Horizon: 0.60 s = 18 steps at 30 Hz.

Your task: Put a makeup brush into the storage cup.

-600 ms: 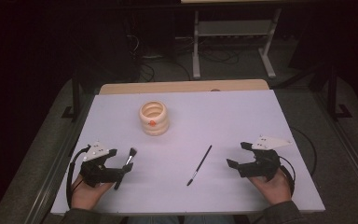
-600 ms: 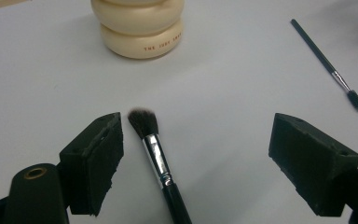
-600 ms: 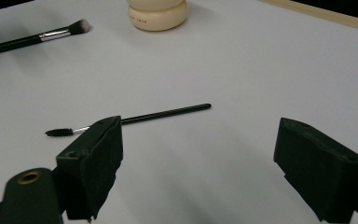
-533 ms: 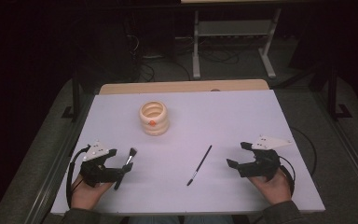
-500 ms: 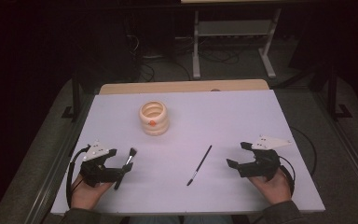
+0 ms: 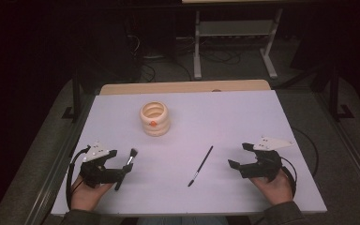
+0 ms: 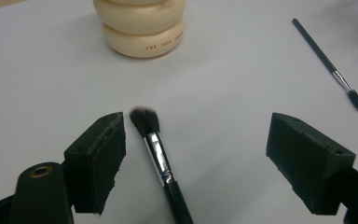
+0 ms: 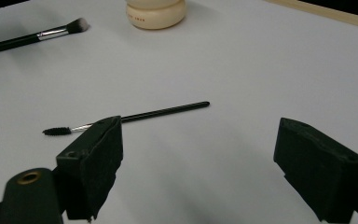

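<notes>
Both hand-held grippers, left (image 6: 122, 169) and right (image 6: 238, 157), stay released and unmoved, the makeup brush (image 7: 156, 147) still lying between the left jaws.

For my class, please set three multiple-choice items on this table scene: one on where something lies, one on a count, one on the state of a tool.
1. Where does the fluffy brush lie?
A. between the left tool's jaws
B. inside the cream holder
C. beside the right tool

2. How many brushes lie on the table?
A. one
B. two
C. four

3. The right tool is:
A. shut on the thin brush
B. open, holding nothing
C. shut on the holder

Answers: 1 A, the left tool frames it, untouched. 2 B, the fluffy brush and the thin brush. 3 B, its jaws stand apart over bare table; the cream holder stands far off.
</notes>
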Each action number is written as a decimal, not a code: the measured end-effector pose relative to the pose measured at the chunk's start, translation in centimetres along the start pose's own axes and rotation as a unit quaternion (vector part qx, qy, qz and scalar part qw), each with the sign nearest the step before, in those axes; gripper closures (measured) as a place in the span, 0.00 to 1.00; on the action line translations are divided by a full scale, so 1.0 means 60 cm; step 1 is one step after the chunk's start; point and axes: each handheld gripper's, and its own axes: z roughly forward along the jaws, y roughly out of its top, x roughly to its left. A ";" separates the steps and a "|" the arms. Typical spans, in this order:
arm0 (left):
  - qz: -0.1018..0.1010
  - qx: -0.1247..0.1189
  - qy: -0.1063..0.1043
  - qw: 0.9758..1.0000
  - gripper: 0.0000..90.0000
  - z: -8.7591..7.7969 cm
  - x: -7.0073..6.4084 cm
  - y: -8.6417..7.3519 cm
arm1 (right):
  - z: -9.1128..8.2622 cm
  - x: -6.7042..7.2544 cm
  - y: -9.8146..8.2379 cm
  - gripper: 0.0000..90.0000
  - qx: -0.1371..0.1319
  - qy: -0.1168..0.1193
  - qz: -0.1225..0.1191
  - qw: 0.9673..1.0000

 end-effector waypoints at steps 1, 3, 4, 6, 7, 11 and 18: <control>0.000 0.000 0.000 1.000 0.22 0.000 0.000 0.000 | 0.000 0.000 0.000 0.16 0.000 0.000 0.000 1.000; -0.009 -0.005 -0.001 1.000 0.22 0.001 -0.003 0.001 | -0.001 0.001 -0.001 0.16 -0.001 0.000 -0.001 1.000; -0.001 -0.004 -0.002 1.000 0.23 0.000 -0.004 0.002 | -0.002 0.003 -0.002 0.16 -0.001 -0.001 -0.002 1.000; -0.006 -0.004 -0.003 1.000 0.23 0.001 -0.006 0.002 | -0.004 0.003 -0.002 0.16 -0.001 -0.001 -0.002 1.000; -0.006 -0.004 -0.003 1.000 0.24 0.001 -0.006 0.002 | -0.005 0.003 -0.002 0.16 -0.002 -0.001 -0.001 1.000; 0.004 0.011 0.011 1.000 0.25 0.001 -0.009 0.006 | -0.010 0.001 -0.005 0.16 -0.005 -0.005 0.004 1.000; 0.019 0.034 0.021 0.999 0.29 0.003 -0.014 0.021 | -0.008 0.001 -0.008 0.16 0.001 -0.004 0.000 1.000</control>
